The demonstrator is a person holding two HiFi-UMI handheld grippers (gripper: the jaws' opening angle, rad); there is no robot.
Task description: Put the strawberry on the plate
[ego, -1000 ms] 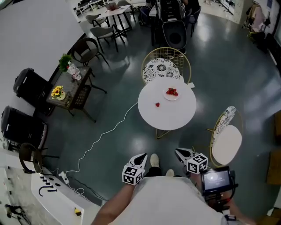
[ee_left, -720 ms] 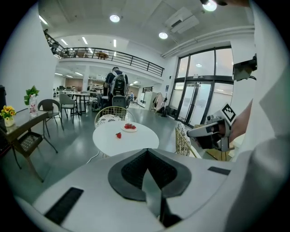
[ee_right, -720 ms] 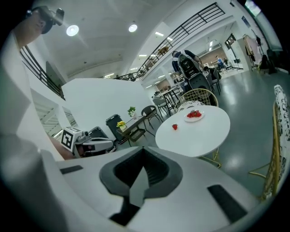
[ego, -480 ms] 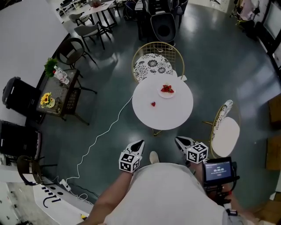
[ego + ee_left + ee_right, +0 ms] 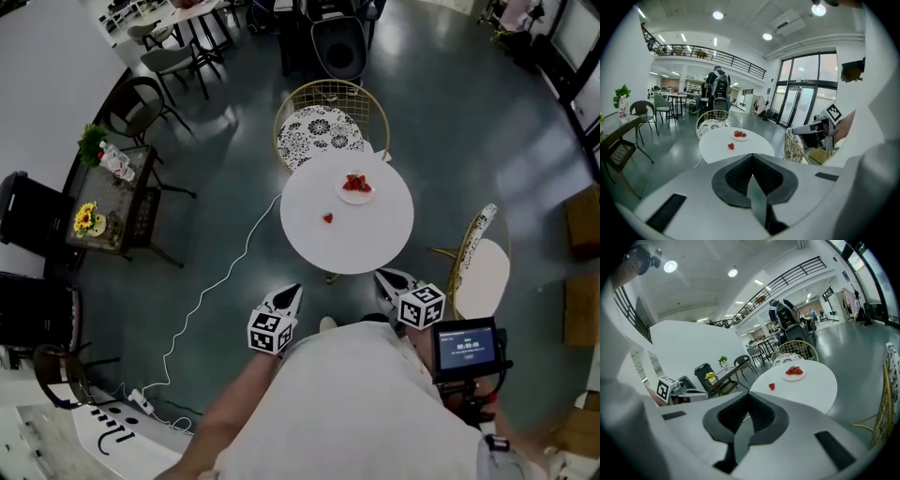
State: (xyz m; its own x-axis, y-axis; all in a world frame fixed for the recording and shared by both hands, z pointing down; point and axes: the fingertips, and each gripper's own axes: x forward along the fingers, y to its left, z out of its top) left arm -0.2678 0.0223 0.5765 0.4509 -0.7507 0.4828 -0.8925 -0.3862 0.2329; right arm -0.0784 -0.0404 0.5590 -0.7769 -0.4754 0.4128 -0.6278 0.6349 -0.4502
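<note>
A single red strawberry [image 5: 327,218] lies on the round white table [image 5: 366,239], left of centre. Farther back on the table a small white plate [image 5: 367,197] holds a few strawberries. Both grippers hang close to the person's body, short of the table's near edge. The left gripper [image 5: 292,293] is shut and empty, and so is the right gripper [image 5: 382,277]. In the left gripper view the strawberry [image 5: 731,146] and plate [image 5: 739,138] lie well ahead of the shut jaws [image 5: 753,174]. The right gripper view shows the strawberry [image 5: 772,386] and plate [image 5: 793,377] ahead, to the right.
A gold wire chair with a patterned cushion [image 5: 323,127] stands behind the table, and another chair [image 5: 483,274] to its right. A white cable [image 5: 216,291] runs across the floor on the left. A side table with flowers [image 5: 103,197] stands far left.
The person has stepped toward the table, which now lies closer to both grippers in the head view. Both grippers stay shut and held near the body.
</note>
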